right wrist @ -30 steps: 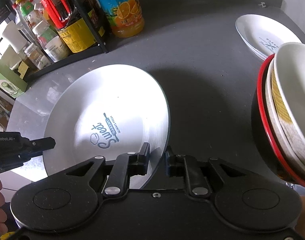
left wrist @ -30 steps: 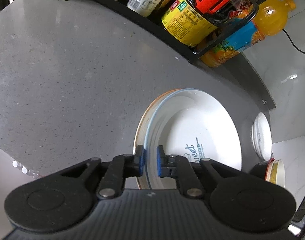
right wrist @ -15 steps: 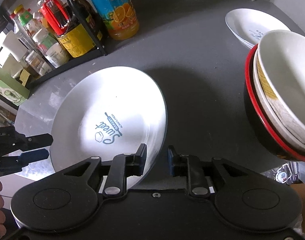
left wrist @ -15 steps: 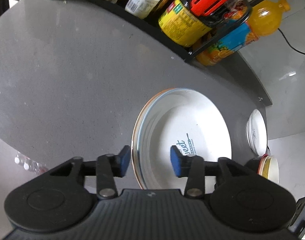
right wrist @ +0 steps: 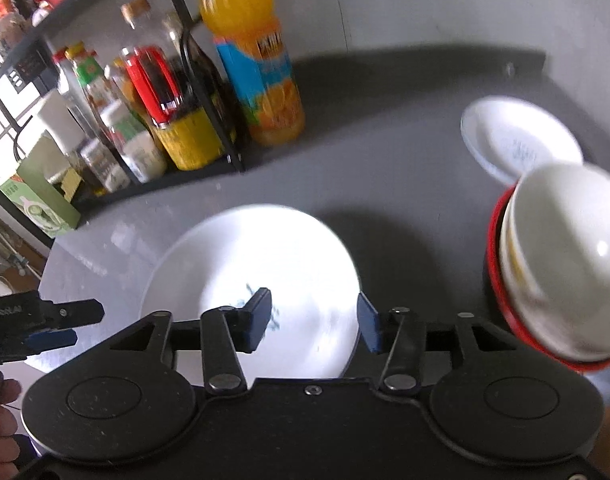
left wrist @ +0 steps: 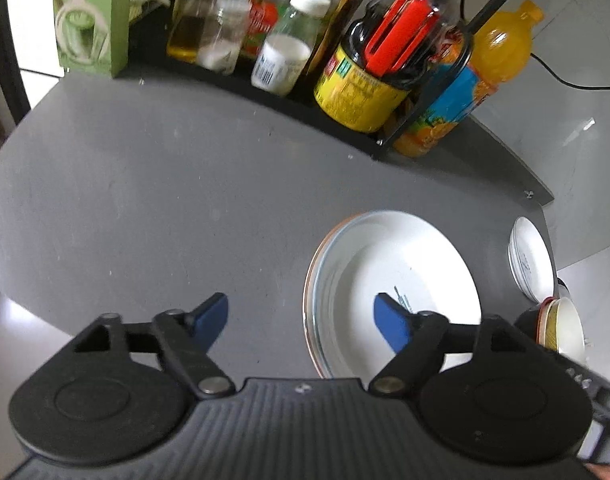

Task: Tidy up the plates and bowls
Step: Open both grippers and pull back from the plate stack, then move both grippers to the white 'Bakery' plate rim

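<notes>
Plates (left wrist: 393, 276) stacked, orange lower rim only in left view

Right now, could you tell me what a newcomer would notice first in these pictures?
Probably the big white plate lying mid-counter, just ahead of both open grippers, left and right. Next, the bright orange juice bottle beside the condiment rack at the back, and the stacked bowls at right.

Two stacks of plates sit on the counter (left wrist: 185, 184): a large stack (left wrist: 393, 280) at 5 o'clock and a small stack (left wrist: 531, 264) at 3 o'clock. One stack of bowls (right wrist: 561, 264) stands at 4 o'clock. One juice bottle (right wrist: 257, 56) stands at 1 o'clock.
</notes>
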The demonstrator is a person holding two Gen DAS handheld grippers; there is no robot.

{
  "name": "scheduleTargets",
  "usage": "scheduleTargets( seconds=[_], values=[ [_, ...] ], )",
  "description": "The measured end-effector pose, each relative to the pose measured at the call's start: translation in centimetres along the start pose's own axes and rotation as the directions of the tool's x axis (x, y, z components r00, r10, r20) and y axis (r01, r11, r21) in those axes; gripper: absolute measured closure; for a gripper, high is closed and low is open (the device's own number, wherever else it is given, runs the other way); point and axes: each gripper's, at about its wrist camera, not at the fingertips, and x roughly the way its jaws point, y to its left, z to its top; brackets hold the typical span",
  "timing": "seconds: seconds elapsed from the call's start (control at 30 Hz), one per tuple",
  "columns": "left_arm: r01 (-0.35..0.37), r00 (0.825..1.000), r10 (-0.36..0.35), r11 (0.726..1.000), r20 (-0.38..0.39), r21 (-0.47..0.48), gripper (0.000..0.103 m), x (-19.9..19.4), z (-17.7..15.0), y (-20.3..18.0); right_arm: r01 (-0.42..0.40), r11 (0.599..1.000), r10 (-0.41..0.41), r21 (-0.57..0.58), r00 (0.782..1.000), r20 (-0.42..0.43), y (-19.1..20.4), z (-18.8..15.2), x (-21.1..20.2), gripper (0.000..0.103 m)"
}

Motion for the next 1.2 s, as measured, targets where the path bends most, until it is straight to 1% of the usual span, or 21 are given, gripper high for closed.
scheduleTargets(
  seconds=[0.03, 0.1, 0.2, 0.27, 0.33, 0.43, 0.53, 0.57, 0.6, 0.63, 0.73, 0.8, 0.87, 0.97, 1.2],
  values=[
    [-0.001, 1.0, 0.001, 1.0, 0.0, 0.006, 0.02, 0.0, 0.2, -0.3, 0.002, 1.0, -0.002, -0.001, 1.0, 0.012, -0.1, 0.3, -0.4, 0.05],
    [0.003, 1.0, -0.003, 1.0, 0.001, 0.022, 0.018, 0.1, 0.5, -1.0, 0.007, 1.0, -0.007, -0.003, 0.999, 0.038, -0.5, 0.9, -1.3, 0.04],
    [0.009, 1.0, -0.009, 0.999, 0.005, 0.046, 0.017, 0.3, 0.9, -2.3, 0.015, 1.0, -0.014, -0.005, 0.998, 0.064, -1.3, 1.6, -2.6, 0.039],
    [0.015, 1.0, -0.015, 0.999, -0.001, 0.05, 0.017, 0.6, 1.2, -3.3, 0.004, 1.0, -0.005, 0.017, 0.997, 0.075, -2.2, 1.9, -3.3, 0.039],
    [0.019, 1.0, -0.019, 0.997, 0.003, 0.071, 0.017, 0.6, 1.5, -4.5, -0.022, 0.999, 0.018, 0.046, 0.996, 0.085, -3.4, 2.4, -3.9, 0.039],
    [0.024, 0.999, -0.027, 0.994, 0.019, 0.11, 0.017, 0.6, 1.7, -6.5, 0.002, 0.998, -0.008, 0.069, 0.996, 0.093, -5.1, 2.9, -4.6, 0.039],
    [0.015, 1.0, -0.018, 0.99, 0.023, 0.143, 0.017, 0.9, 1.8, -8.8, -0.018, 0.996, 0.01, 0.085, 0.995, 0.095, -7.3, 3.3, -5.2, 0.039],
    [0.006, 1.0, -0.01, 0.988, 0.025, 0.154, 0.017, 1.1, 1.9, -9.8, -0.02, 0.996, 0.011, 0.091, 0.995, 0.097, -8.0, 3.4, -5.3, 0.034],
    [0.0, 1.0, -0.005, 0.987, 0.028, 0.162, 0.016, 1.3, 1.9, -10.5, -0.016, 0.995, 0.006, 0.095, 0.995, 0.103, -8.9, 3.6, -5.6, 0.028],
    [-0.005, 0.999, -0.001, 0.986, 0.032, 0.167, 0.014, 1.4, 1.9, -11.3, -0.01, 0.995, 0.0, 0.097, 0.994, 0.11, -9.6, 3.8, -5.8, 0.026],
    [-0.006, 0.999, -0.002, 0.981, 0.04, 0.192, 0.011, 1.7, 1.6, -14.1, -0.006, 0.994, -0.007, 0.105, 0.992, 0.129, -12.0, 4.4, -6.5, 0.025],
    [-0.006, 0.999, -0.003, 0.974, 0.039, 0.228, 0.01, 2.1, 1.4, -16.3, -0.019, 0.994, 0.003, 0.11, 0.989, 0.146, -13.7, 4.7, -7.0, 0.017],
    [-0.015, 0.999, 0.006, 0.969, 0.037, 0.247, 0.01, 2.5, 1.3, -18.4, -0.018, 0.994, 0.001, 0.107, 0.988, 0.156, -15.1, 5.0, -7.4, 0.015],
    [-0.002, 1.0, -0.005, 0.965, 0.024, 0.261, 0.01, 3.1, 1.1, -21.0, -0.029, 0.993, 0.01, 0.118, 0.987, 0.163, -17.7, 5.7, -7.5, 0.014],
    [0.02, 1.0, -0.021, 0.95, 0.003, 0.312, 0.009, 5.2, 0.0, -27.3, -0.012, 0.985, -0.014, 0.172, 0.988, 0.152, -23.1, 6.8, -6.4, 0.014]
  ],
)
